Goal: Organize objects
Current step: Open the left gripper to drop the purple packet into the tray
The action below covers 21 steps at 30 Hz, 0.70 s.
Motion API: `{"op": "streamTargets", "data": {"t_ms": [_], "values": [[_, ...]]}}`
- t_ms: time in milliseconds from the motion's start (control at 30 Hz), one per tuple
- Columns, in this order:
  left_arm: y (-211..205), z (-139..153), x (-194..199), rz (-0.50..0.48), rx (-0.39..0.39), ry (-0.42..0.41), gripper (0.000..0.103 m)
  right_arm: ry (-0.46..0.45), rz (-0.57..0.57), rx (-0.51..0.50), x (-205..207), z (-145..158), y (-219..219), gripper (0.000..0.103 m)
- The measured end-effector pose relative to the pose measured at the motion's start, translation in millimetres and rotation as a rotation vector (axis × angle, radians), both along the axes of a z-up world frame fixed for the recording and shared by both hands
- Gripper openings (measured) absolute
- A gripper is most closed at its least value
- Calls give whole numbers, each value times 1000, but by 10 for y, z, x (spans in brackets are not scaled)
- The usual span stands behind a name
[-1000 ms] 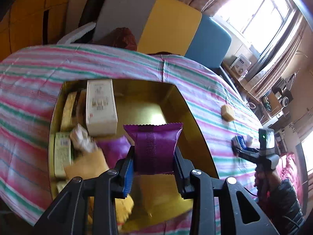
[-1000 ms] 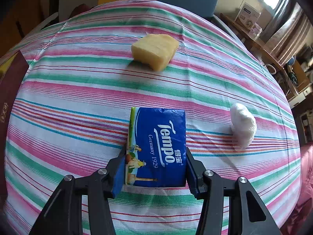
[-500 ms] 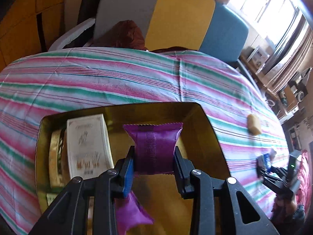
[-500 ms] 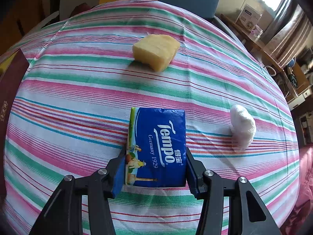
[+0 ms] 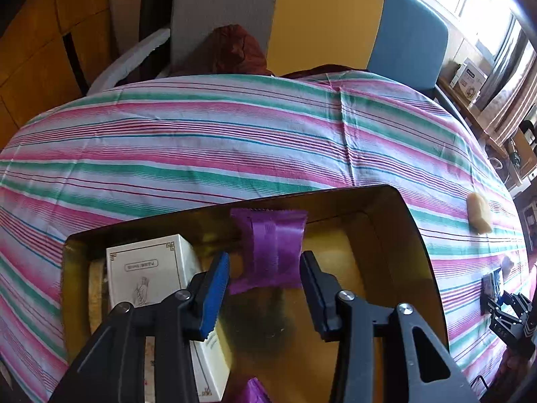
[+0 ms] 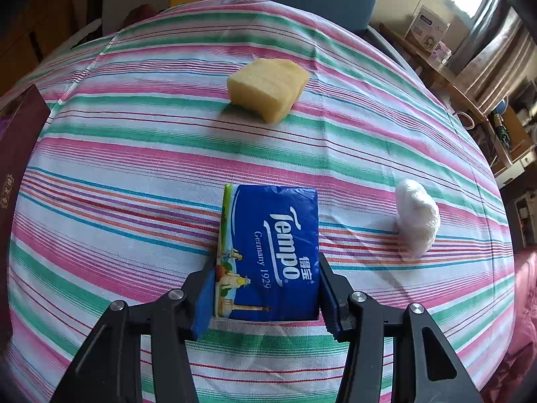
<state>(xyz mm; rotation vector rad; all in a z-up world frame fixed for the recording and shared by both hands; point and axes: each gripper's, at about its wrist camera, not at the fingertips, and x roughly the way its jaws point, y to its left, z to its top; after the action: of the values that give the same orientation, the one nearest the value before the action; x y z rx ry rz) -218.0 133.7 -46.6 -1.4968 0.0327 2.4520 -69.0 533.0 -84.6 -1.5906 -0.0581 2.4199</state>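
My left gripper (image 5: 265, 265) is open over the gold-lined box (image 5: 416, 235). A purple snack packet (image 5: 272, 248) sits between its spread fingers, free of both pads, near the box's far wall. A white carton (image 5: 151, 268) lies in the box at the left. My right gripper (image 6: 266, 288) is shut on a blue Tempo tissue pack (image 6: 268, 252), low over the striped cloth. The right gripper also shows small at the far right of the left wrist view (image 5: 496, 299).
A yellow sponge block (image 6: 268, 89) and a white wrapped lump (image 6: 416, 218) lie on the striped tablecloth (image 6: 134, 168) beyond the tissue pack. The box's dark red side (image 6: 16, 154) is at the left edge. Chairs (image 5: 322, 16) stand behind the table.
My left gripper moved forward over the box and opened, letting go of the purple packet. My right gripper stayed put, still holding the tissue pack.
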Motion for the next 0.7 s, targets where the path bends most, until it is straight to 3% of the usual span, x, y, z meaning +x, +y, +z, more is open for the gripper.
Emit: {"op": "streamTargets", "data": {"t_ms": [233, 433, 700], "values": [[-98, 248, 416, -18, 15, 90, 44, 2, -2, -5, 13, 5, 2, 53], [-181, 308, 956, -31, 70, 102, 44, 5, -2, -5, 25, 12, -2, 53], [-300, 377, 1494, -20, 73, 133, 44, 5, -18, -26, 24, 25, 35, 54]]}}
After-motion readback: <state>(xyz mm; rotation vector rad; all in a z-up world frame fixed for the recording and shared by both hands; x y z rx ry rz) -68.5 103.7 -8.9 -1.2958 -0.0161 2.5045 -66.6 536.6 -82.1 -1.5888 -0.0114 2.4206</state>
